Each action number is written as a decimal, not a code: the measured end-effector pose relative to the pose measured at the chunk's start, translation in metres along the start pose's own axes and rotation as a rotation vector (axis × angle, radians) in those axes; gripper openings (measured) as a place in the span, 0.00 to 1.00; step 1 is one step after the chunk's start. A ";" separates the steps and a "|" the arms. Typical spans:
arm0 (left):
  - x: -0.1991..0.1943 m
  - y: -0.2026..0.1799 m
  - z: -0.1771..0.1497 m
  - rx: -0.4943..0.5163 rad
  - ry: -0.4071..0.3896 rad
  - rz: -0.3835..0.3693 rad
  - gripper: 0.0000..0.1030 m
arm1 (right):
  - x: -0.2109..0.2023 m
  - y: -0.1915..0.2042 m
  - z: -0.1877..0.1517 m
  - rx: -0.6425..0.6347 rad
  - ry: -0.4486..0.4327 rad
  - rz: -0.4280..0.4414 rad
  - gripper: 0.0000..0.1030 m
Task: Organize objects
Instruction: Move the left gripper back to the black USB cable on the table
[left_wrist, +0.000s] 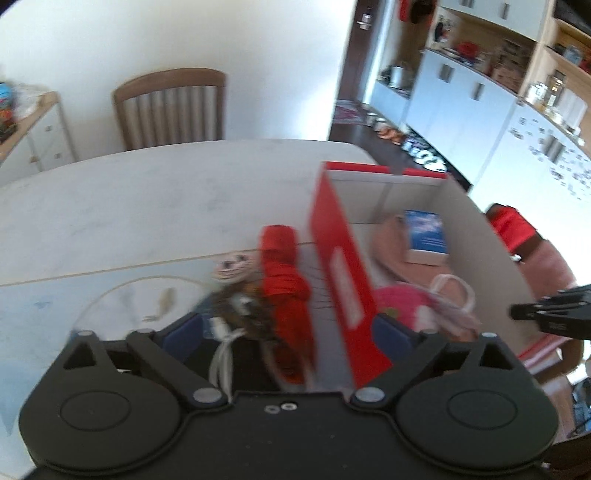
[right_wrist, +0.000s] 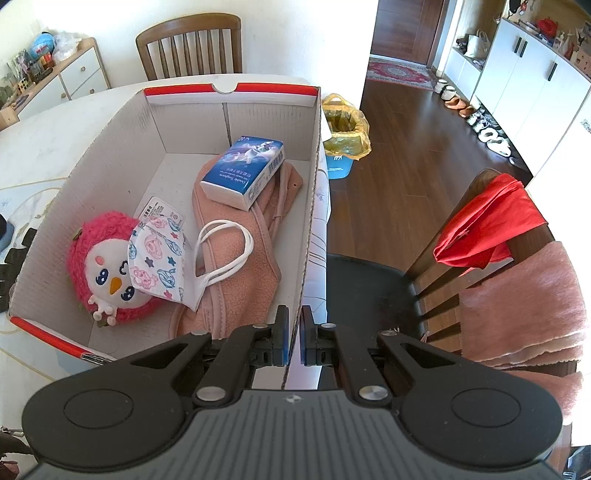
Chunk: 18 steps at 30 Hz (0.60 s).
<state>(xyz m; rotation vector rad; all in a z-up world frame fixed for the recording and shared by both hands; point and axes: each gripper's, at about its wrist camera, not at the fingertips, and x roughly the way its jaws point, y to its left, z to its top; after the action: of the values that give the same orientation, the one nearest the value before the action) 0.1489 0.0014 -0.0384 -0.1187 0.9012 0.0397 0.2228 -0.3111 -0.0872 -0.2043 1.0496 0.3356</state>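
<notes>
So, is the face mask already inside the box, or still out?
Inside. The face mask lies in the box, resting against the pink plush toy.

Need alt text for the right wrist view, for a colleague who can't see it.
The right tool is shut on the near wall of an open red-and-white box. Inside lie a pink plush toy, a patterned face mask, a peach fleece cloth and a blue tissue pack.

Right claw (right_wrist: 294, 334) clamped on cardboard box (right_wrist: 308, 206) wall, plush toy (right_wrist: 107, 266), face mask (right_wrist: 162, 258), tissue pack (right_wrist: 243, 170) inside
</notes>
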 end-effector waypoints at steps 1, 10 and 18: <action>0.000 0.005 -0.001 -0.007 -0.003 0.015 0.98 | 0.000 0.000 0.000 -0.001 0.001 -0.001 0.05; 0.020 0.043 -0.016 -0.051 0.048 0.117 0.98 | 0.000 0.003 0.001 -0.003 0.013 -0.015 0.05; 0.039 0.040 -0.039 -0.026 0.093 0.084 0.98 | 0.003 0.006 0.001 -0.006 0.023 -0.027 0.05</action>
<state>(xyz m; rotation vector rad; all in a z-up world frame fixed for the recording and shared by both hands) 0.1397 0.0356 -0.0967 -0.1076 0.9983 0.1250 0.2230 -0.3044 -0.0893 -0.2278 1.0681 0.3125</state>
